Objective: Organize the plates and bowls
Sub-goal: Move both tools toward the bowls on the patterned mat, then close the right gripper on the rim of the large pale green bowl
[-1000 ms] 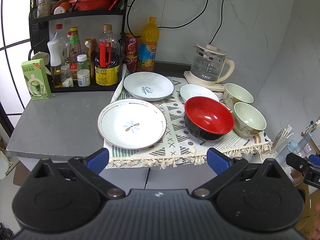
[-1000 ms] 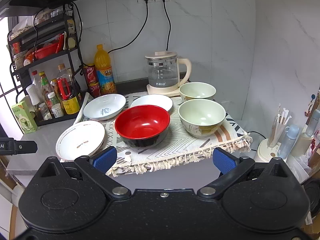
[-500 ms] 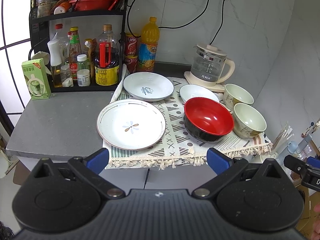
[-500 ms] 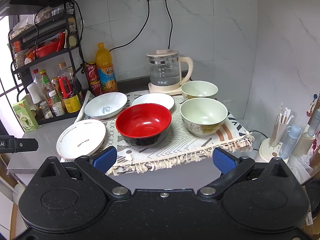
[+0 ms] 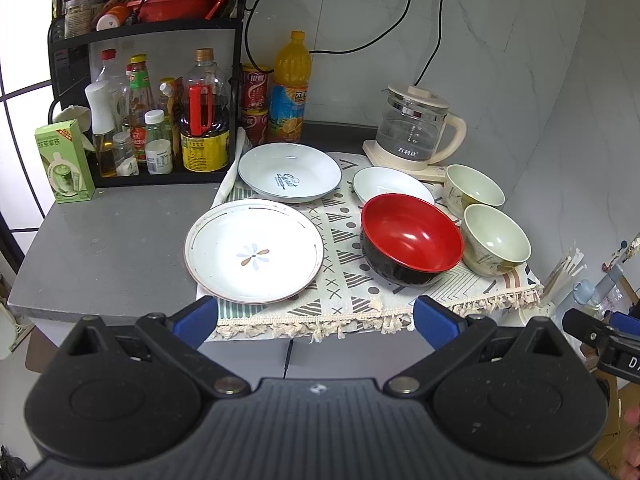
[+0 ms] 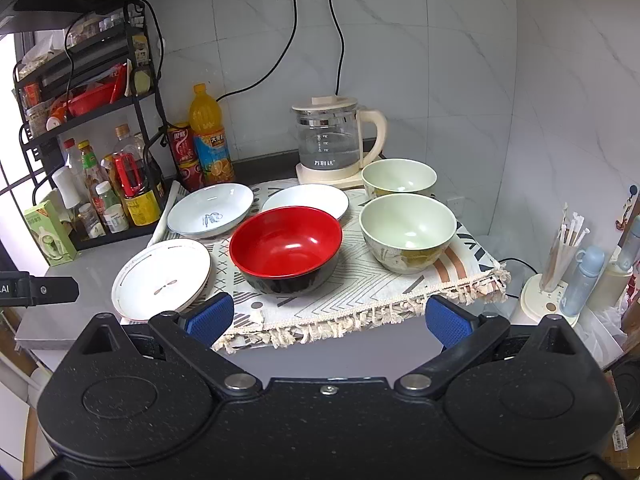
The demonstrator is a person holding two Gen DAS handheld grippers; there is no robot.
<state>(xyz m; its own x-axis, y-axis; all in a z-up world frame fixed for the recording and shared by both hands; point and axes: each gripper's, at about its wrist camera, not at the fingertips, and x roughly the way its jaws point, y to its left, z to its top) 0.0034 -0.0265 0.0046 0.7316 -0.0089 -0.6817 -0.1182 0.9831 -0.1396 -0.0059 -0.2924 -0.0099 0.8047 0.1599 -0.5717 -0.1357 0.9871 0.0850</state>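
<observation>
Both grippers were held short of the counter edge, clear of all crockery. The left gripper (image 5: 316, 318) was seen with its blue-padded fingers spread wide, nothing between them; the right gripper (image 6: 328, 318) was likewise spread and empty.

A patterned, fringed cloth (image 5: 348, 292) was laid over the right part of the grey counter (image 5: 104, 248). All dishes were found on it:
- A flat plate with a flower motif (image 5: 254, 252) was placed at the near left, its left rim overhanging the cloth onto the counter.
- A deeper white plate with blue lettering (image 5: 289, 172) was set behind it, just apart.
- A red-and-black bowl (image 5: 412, 238) was positioned near the front centre, upright.
- A small white dish (image 5: 384, 182) was partly hidden behind the red bowl.
- Two pale green bowls were noted at the right, one nearer (image 5: 496, 240) and one farther (image 5: 474, 190), just beside each other; contact could not be judged.

A glass kettle (image 5: 416, 130) was stood on its base behind the farther bowl. A black rack of bottles (image 5: 160, 120) was observed at the left rear, with an orange drink bottle (image 5: 290, 88) beside it.
</observation>
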